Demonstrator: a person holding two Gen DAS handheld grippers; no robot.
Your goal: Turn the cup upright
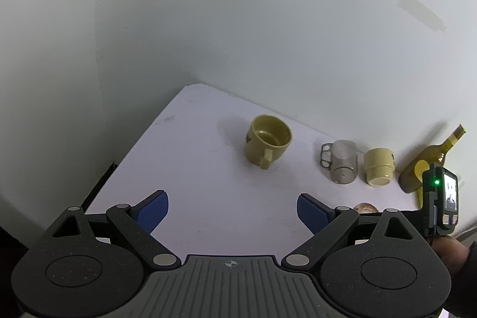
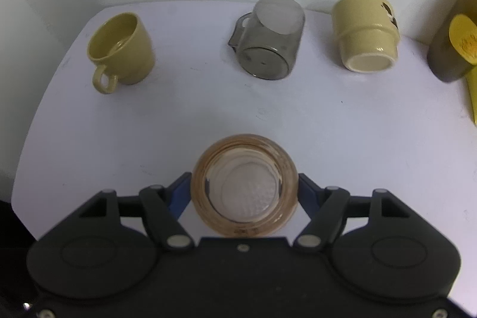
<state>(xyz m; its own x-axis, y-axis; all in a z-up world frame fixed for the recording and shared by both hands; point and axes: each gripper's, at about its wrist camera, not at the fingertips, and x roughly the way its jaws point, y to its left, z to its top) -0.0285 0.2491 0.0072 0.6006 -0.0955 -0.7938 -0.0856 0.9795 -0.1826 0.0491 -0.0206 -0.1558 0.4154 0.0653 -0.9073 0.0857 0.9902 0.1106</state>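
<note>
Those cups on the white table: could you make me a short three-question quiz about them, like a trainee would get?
1. True or false: the yellow mug nearest the left gripper stands mouth up.
2. Which lies mouth down between two yellowish cups? A) smoky clear mug B) olive bottle C) amber glass
3. Fill in: the right gripper is closed on the ______.

Key: 1 true. 2 A; the pale stacking cup is also inverted. 3 amber glass.
</note>
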